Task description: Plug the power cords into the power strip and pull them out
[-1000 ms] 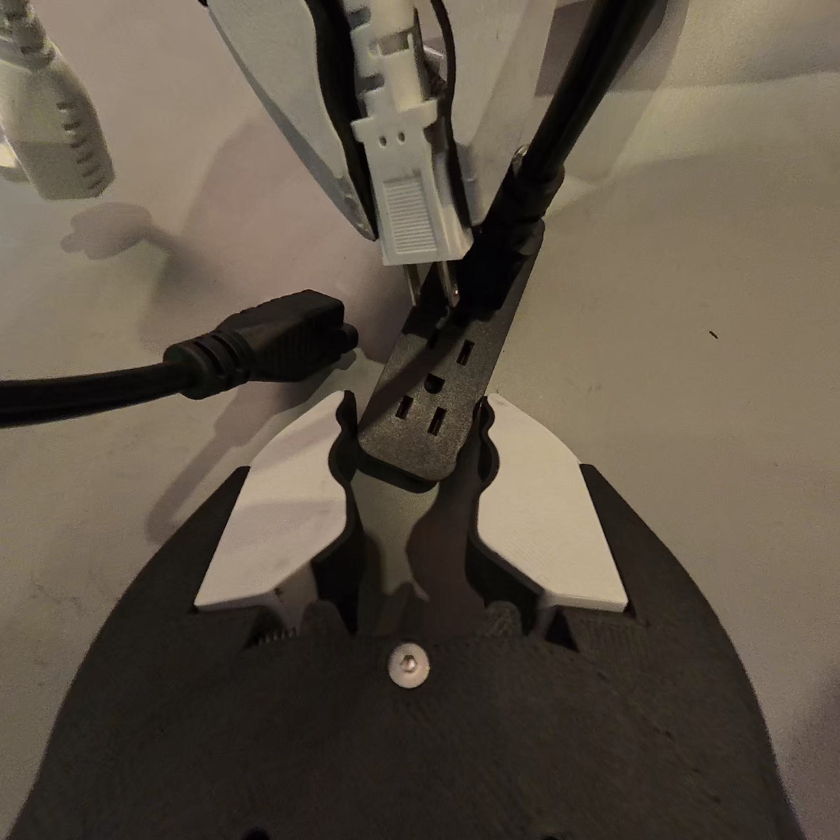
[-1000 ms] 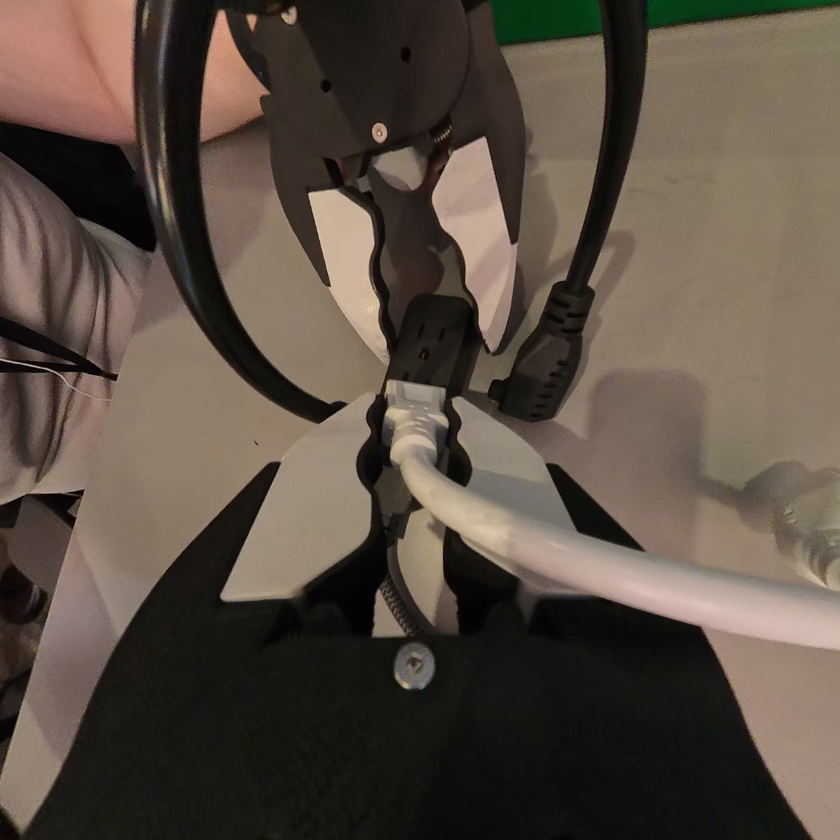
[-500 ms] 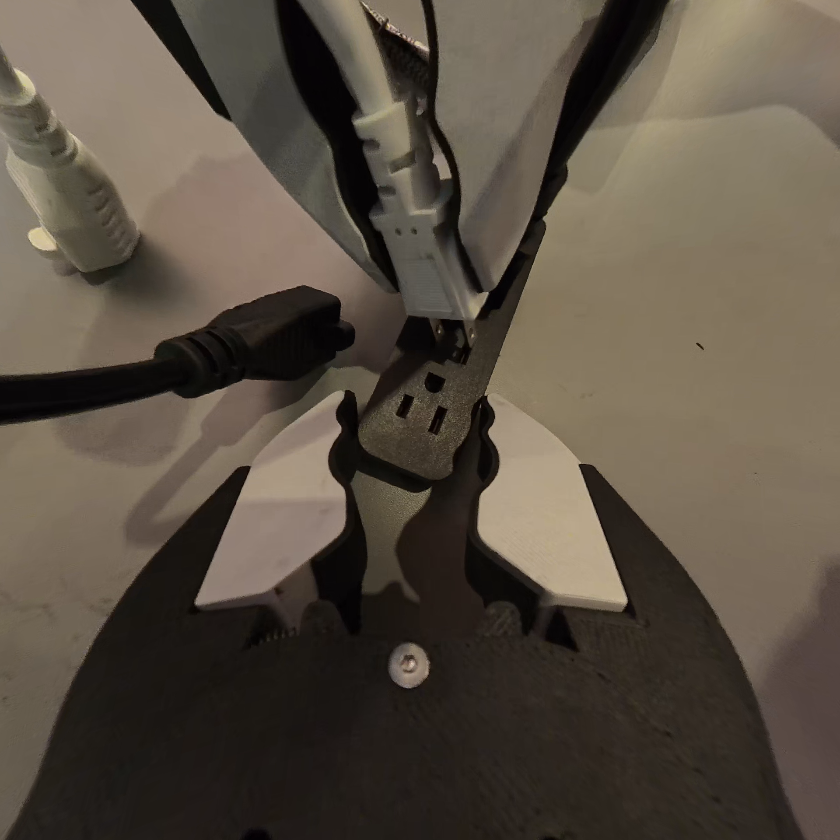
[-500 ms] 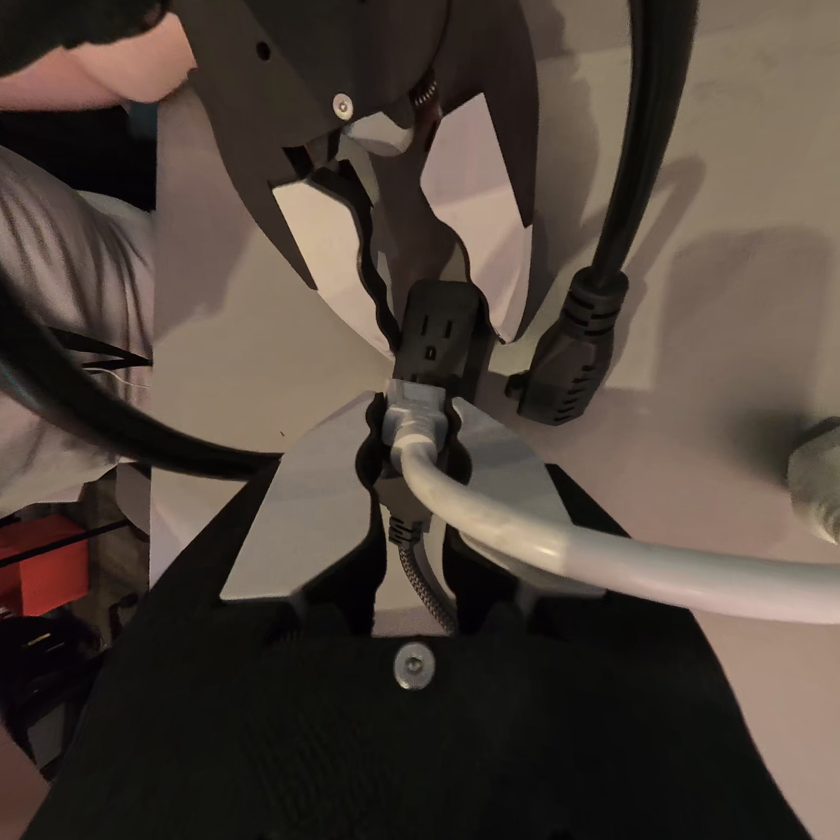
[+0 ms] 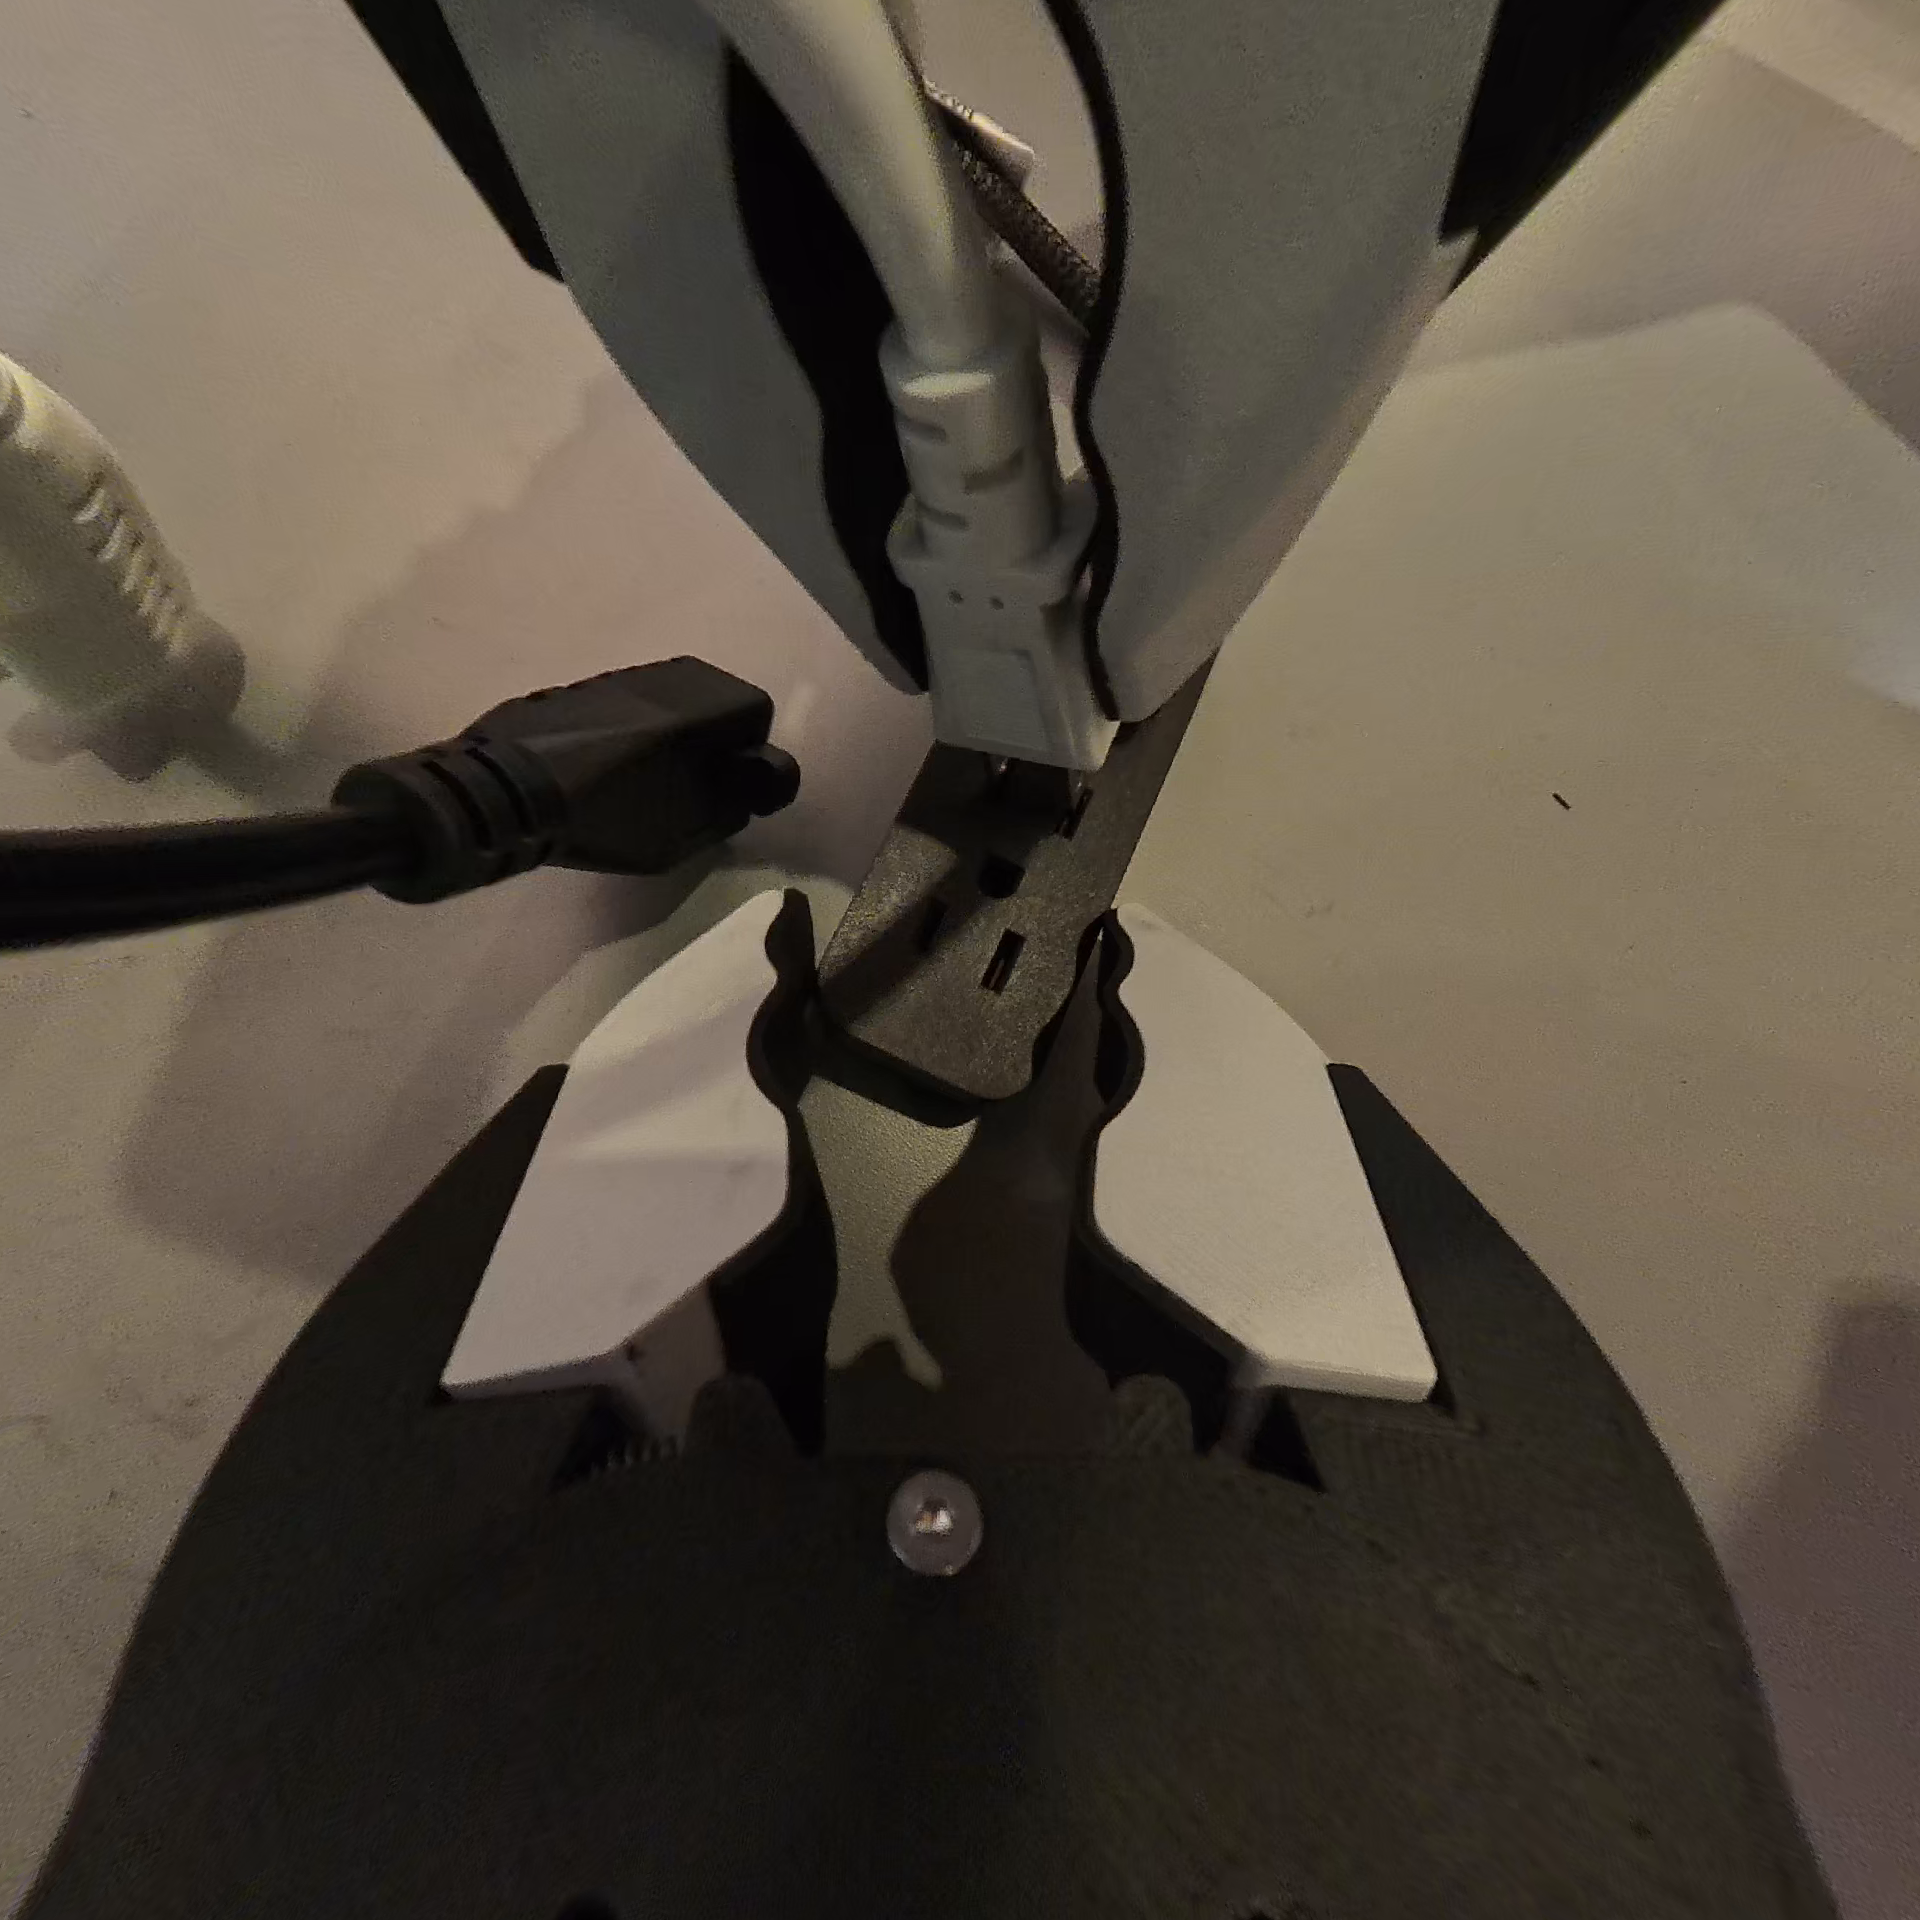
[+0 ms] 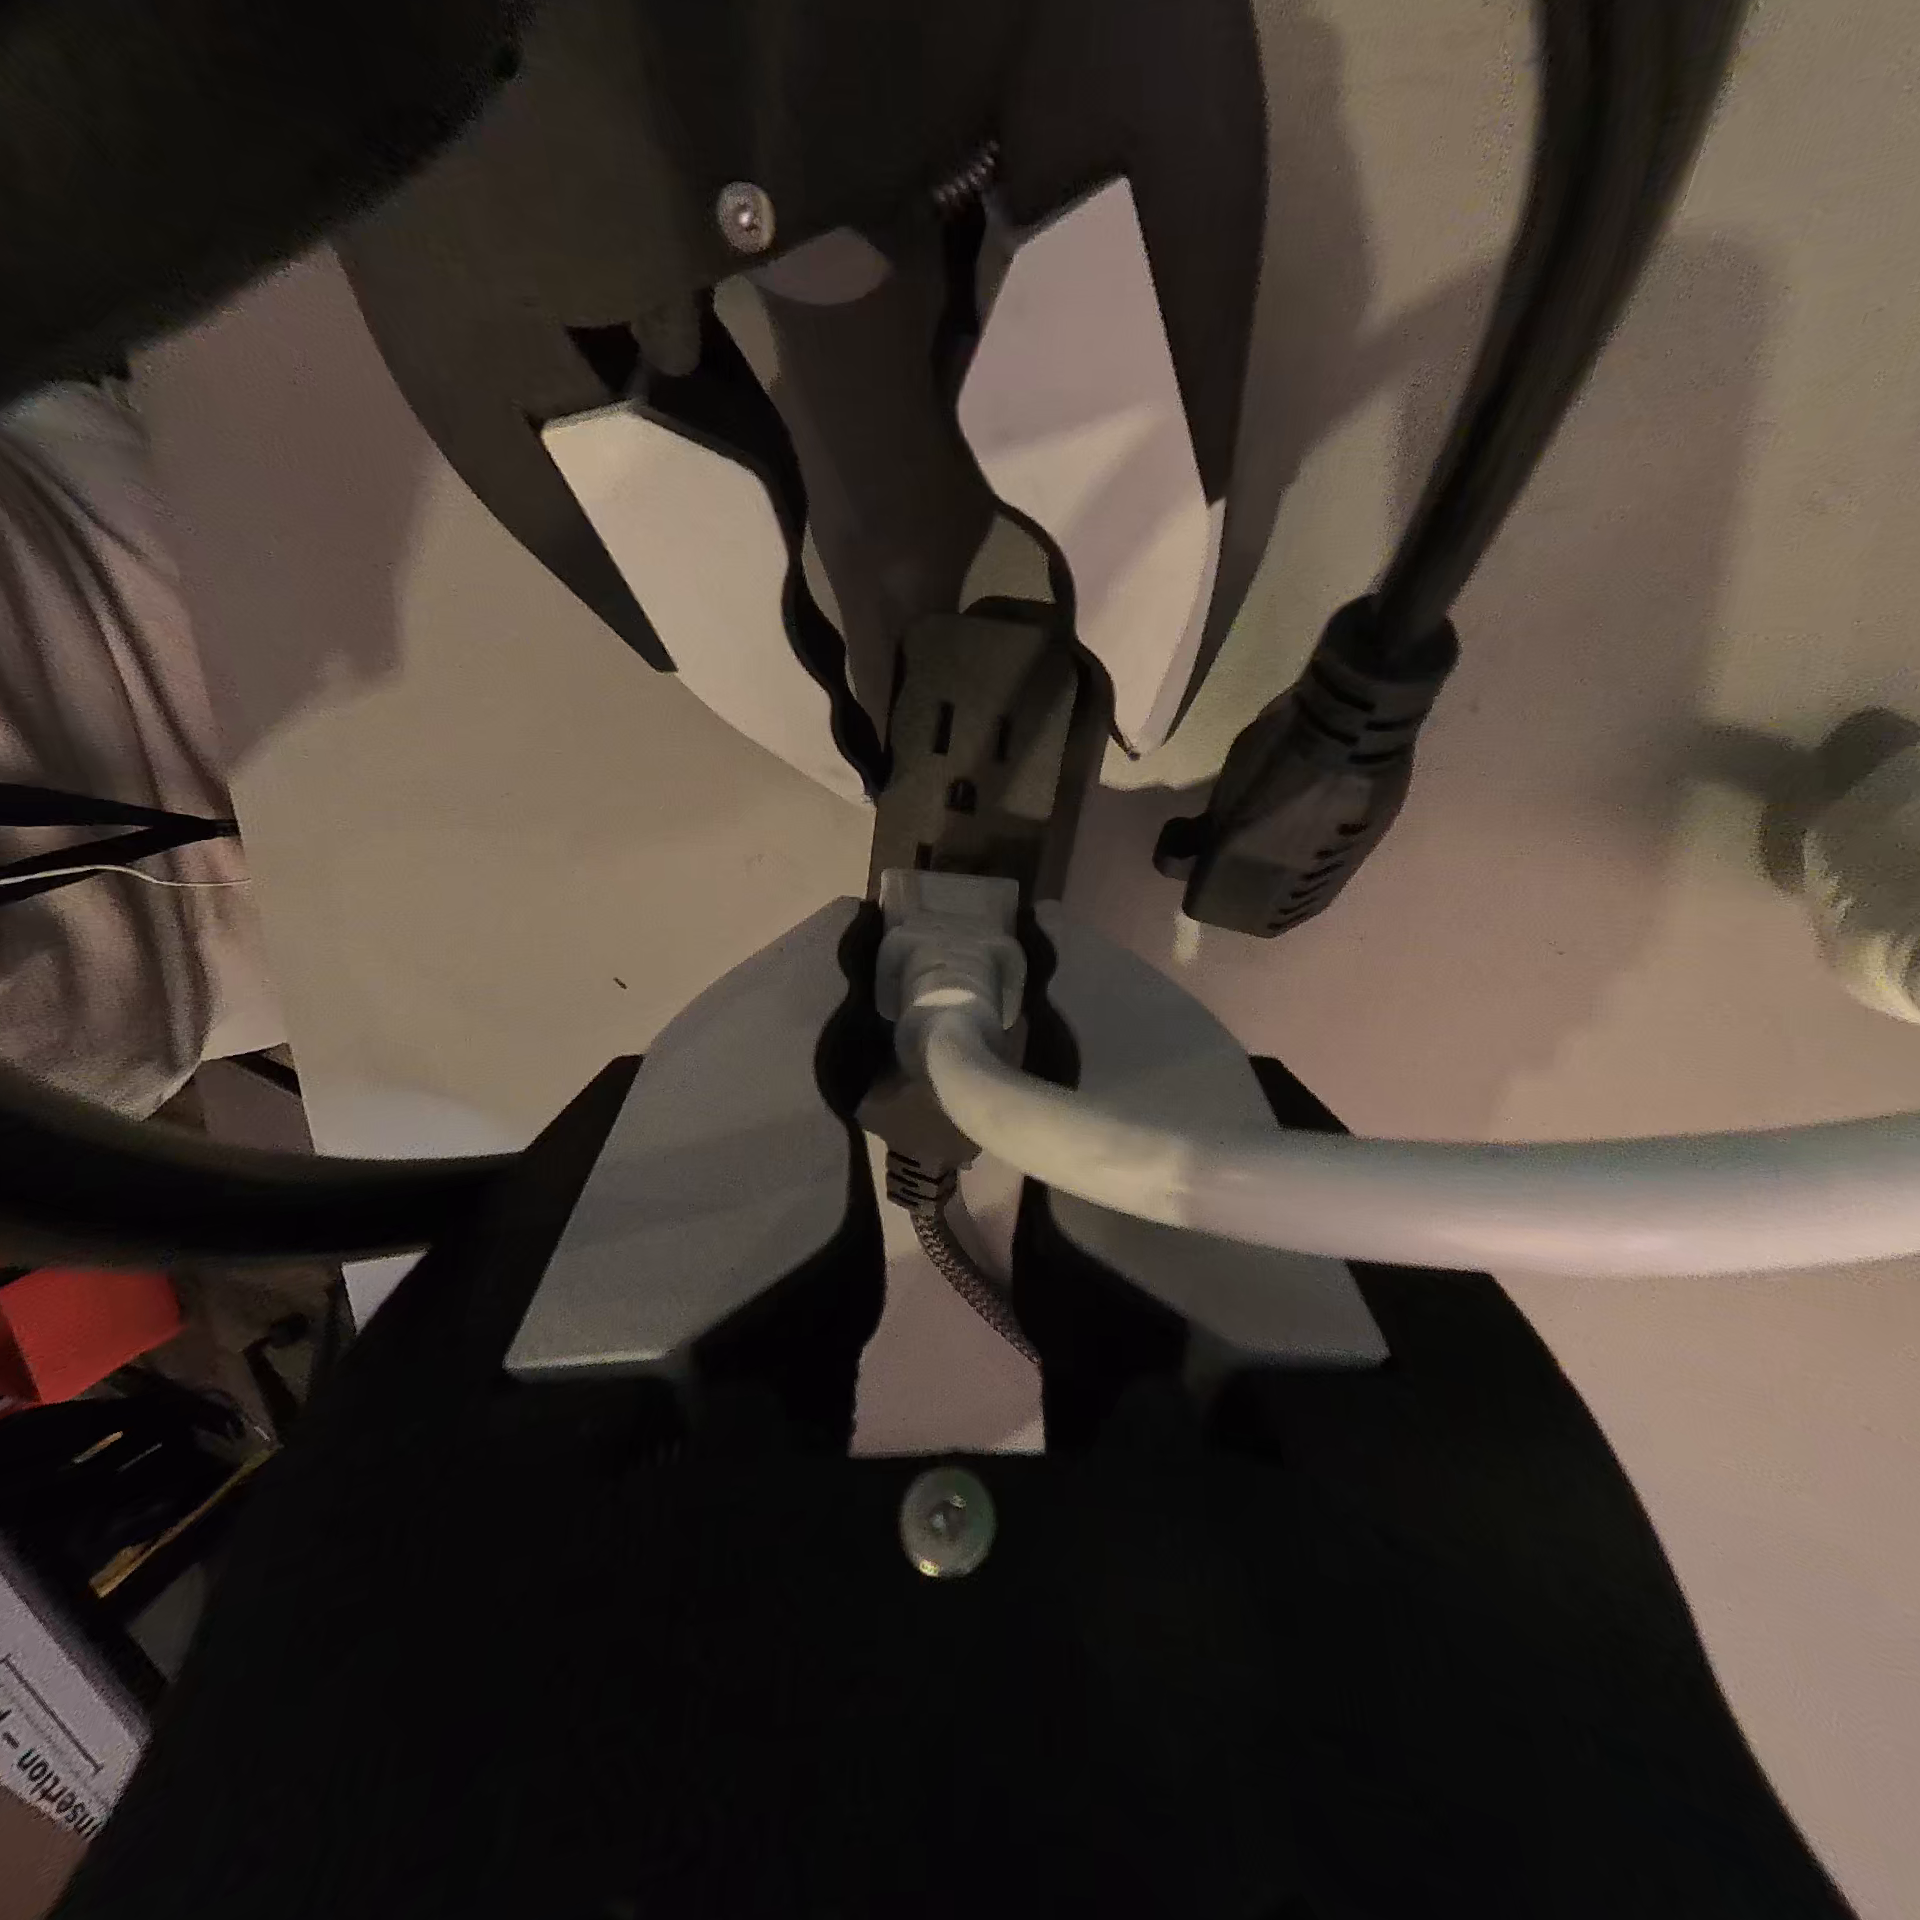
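Between the white fingertips of the left gripper (image 5: pixel 951 997) sits the near end of the black power strip (image 5: pixel 971 935), clamped from both sides and tilted up off the pale table (image 5: pixel 1558 935). One free outlet faces up just past the grip. At the next outlet the white plug (image 5: pixel 1003 665) meets the strip's face; its blades look part-way in, though shadow hides the seam. Closed around that plug from the far side are the fingers of the right gripper (image 5: pixel 1013 665), and the white cord (image 5: pixel 914 208) runs back between them beside a braided cable (image 5: pixel 1029 239). Left of the strip, a black plug (image 5: pixel 623 769) lies on the table, near but not touching. Farther left lies a second white connector (image 5: pixel 104 582), blurred. From the right wrist view, the same white plug (image 6: pixel 951 940) is pinched between the near fingers against the strip (image 6: pixel 982 738), with the left gripper (image 6: pixel 982 675) holding the far end.
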